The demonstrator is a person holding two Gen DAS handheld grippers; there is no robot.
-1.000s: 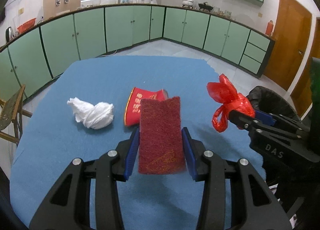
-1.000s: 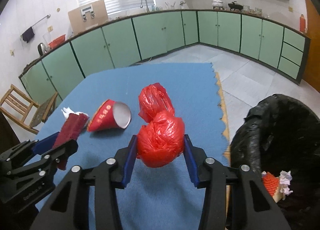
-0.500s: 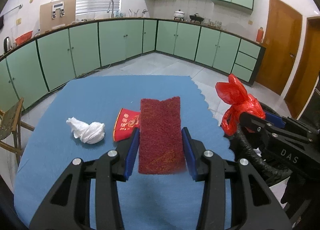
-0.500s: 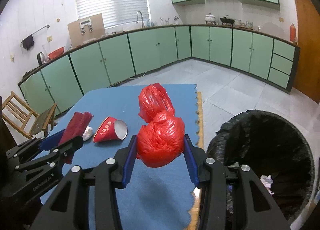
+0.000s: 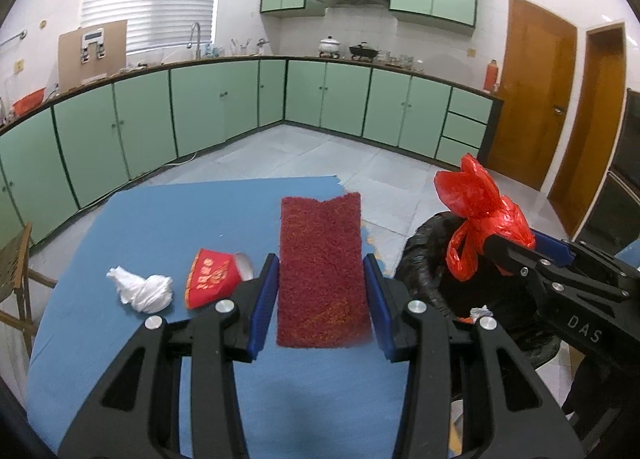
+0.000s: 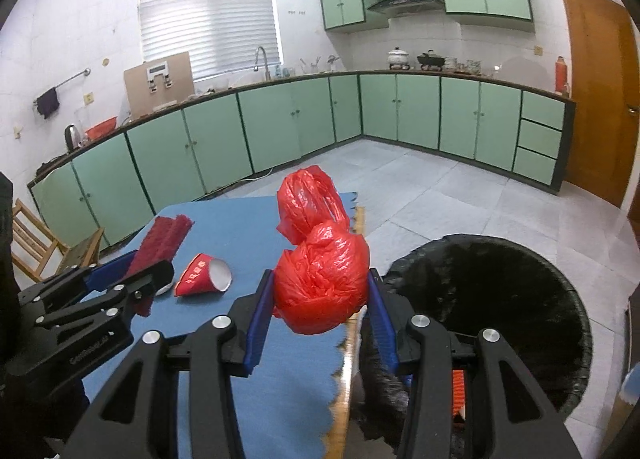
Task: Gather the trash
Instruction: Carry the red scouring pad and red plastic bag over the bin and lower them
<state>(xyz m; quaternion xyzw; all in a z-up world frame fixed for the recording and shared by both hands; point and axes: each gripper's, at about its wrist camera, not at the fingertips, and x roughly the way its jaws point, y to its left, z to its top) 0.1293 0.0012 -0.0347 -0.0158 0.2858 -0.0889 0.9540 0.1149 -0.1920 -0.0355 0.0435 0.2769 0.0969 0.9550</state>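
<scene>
My left gripper point(image 5: 320, 301) is shut on a dark red scouring pad point(image 5: 322, 267), held upright above the blue table mat point(image 5: 160, 219). My right gripper point(image 6: 318, 309) is shut on a knotted red plastic bag point(image 6: 320, 279), close to the table's right edge and beside the black-lined trash bin point(image 6: 500, 299). In the left wrist view the bag point(image 5: 480, 211) hangs over the bin point(image 5: 424, 259). A red paper cup point(image 5: 212, 279) lies on its side on the mat, with a crumpled white tissue point(image 5: 144, 291) left of it. The cup point(image 6: 202, 275) also shows in the right wrist view.
The bin holds some trash, an orange piece point(image 6: 458, 387) among it. A wooden chair point(image 6: 36, 243) stands left of the table. Green cabinets point(image 5: 200, 111) line the walls across a tiled floor point(image 6: 460, 199). Wooden doors point(image 5: 536, 91) are at the right.
Both grippers rose and moved right toward the bin with their loads. The bin's mouth came into full view; the cup and tissue dropped back to the left.
</scene>
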